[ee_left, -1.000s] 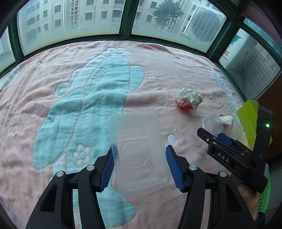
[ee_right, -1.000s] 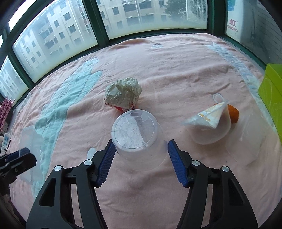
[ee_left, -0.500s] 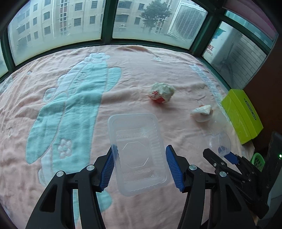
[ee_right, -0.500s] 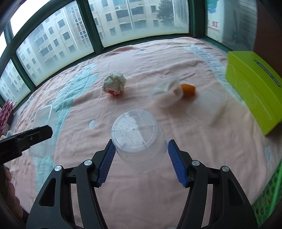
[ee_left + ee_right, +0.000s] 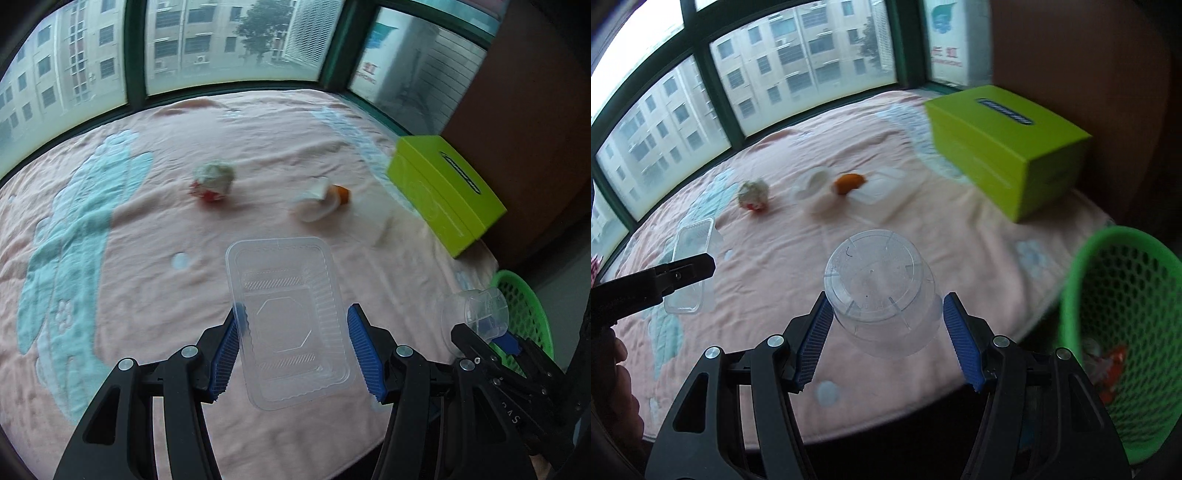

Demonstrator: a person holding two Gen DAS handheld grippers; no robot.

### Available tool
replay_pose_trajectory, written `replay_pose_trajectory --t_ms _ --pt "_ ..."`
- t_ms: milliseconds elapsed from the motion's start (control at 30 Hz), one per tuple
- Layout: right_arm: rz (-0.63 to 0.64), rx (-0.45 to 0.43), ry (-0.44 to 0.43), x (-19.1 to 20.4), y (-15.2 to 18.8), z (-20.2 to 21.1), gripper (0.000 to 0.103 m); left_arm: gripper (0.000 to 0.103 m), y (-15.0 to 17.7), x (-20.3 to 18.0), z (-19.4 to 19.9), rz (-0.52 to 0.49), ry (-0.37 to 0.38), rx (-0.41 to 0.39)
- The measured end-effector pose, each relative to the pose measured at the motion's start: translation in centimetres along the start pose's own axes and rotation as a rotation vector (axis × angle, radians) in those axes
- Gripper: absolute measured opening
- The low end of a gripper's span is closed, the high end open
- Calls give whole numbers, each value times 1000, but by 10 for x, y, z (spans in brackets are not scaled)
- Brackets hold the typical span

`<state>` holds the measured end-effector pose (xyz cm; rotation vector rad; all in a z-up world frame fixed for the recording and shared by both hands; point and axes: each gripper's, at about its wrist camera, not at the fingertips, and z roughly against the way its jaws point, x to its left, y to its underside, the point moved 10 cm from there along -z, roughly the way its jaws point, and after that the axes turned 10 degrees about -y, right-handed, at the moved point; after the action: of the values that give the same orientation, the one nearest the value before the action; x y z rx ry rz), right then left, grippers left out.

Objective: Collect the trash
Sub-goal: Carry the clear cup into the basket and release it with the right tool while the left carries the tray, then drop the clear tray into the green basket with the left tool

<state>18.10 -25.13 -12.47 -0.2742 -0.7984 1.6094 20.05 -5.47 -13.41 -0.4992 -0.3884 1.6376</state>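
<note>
My left gripper (image 5: pixel 293 347) is shut on a clear plastic tray (image 5: pixel 288 317) and holds it above the pink blanket. My right gripper (image 5: pixel 886 339) is shut on a clear plastic cup (image 5: pixel 881 288), bottom facing the camera, near the blanket's front edge. The cup also shows in the left wrist view (image 5: pixel 480 314), beside the green mesh basket (image 5: pixel 524 306). The basket (image 5: pixel 1123 295) stands low at the right with some trash inside. On the blanket lie a crumpled paper ball (image 5: pixel 214 181), a clear cup with a wrapper (image 5: pixel 314 199) and an orange piece (image 5: pixel 847 182).
A lime green box (image 5: pixel 1004 144) sits at the blanket's right side against a brown wall. A flat clear lid (image 5: pixel 877 186) lies near the orange piece. Windows run along the far edge. The left gripper and tray show at the left of the right wrist view (image 5: pixel 690 269).
Both grippers have pulled back and swung right with their loads. The green basket has come into view at the right, and the trash on the blanket now lies farther off.
</note>
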Motion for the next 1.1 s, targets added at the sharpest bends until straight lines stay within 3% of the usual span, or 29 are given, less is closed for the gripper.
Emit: replay_pose_trajectory --t_ms 633,1000,1100 --pt "-215 -99 264 -157 48 102 62 55 4 -149 27 -222 126 -43" --pt "-300 -122 294 -200 71 130 63 55 26 -247 39 -370 214 -47" --pt "-315 -133 289 -204 73 135 70 55 32 -270 41 -402 233 -44"
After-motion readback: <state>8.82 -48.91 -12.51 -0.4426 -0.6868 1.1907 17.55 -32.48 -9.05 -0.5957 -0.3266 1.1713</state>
